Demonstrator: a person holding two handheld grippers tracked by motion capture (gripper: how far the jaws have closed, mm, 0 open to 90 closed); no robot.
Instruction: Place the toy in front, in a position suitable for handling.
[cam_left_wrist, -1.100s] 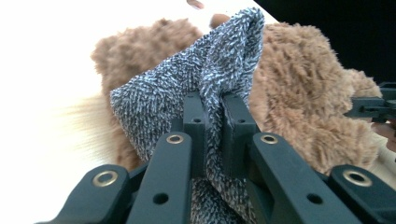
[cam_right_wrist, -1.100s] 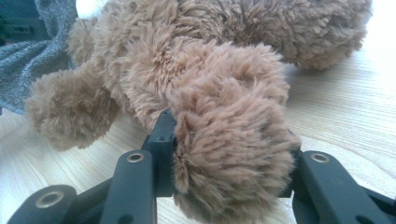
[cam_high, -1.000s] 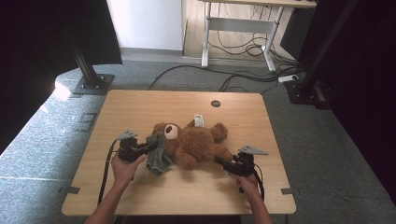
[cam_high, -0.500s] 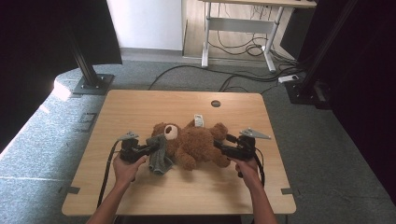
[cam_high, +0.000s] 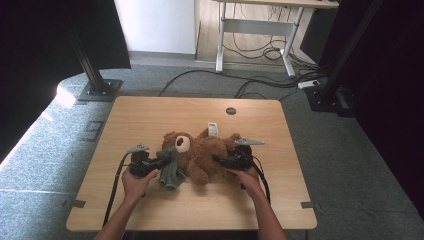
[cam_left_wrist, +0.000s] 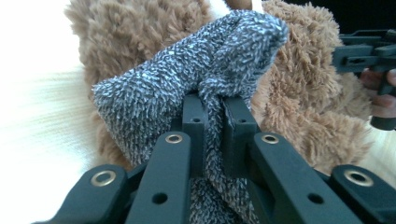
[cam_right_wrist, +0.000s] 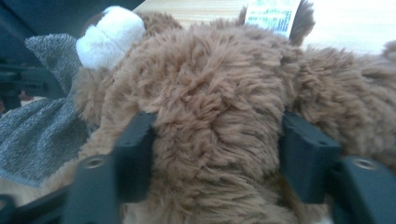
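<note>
A brown teddy bear (cam_high: 202, 152) lies on its back in the middle of the wooden table (cam_high: 150, 115), its white snout (cam_right_wrist: 109, 35) towards the left. A grey knitted cloth (cam_high: 172, 167) lies bunched against the bear's head side. My left gripper (cam_high: 165, 161) is shut on a fold of that grey cloth (cam_left_wrist: 187, 79), pinched between its pads at the left gripper's tips (cam_left_wrist: 212, 105). My right gripper (cam_high: 220, 161) comes in from the right. Its jaws have just been closing and now press on both sides of the bear's furry body (cam_right_wrist: 219, 84), around the right gripper's middle (cam_right_wrist: 217, 135).
A white sewn-in label (cam_high: 213, 129) sticks out from the bear's far side. A round cable hole (cam_high: 230, 110) sits near the table's far edge. Black stands (cam_high: 97, 82) and floor cables (cam_high: 260, 82) lie beyond the table.
My right gripper has moved from the bear's near right side away from me and leftwards, and now straddles the bear's body. The left gripper and grey cloth have stayed put.
</note>
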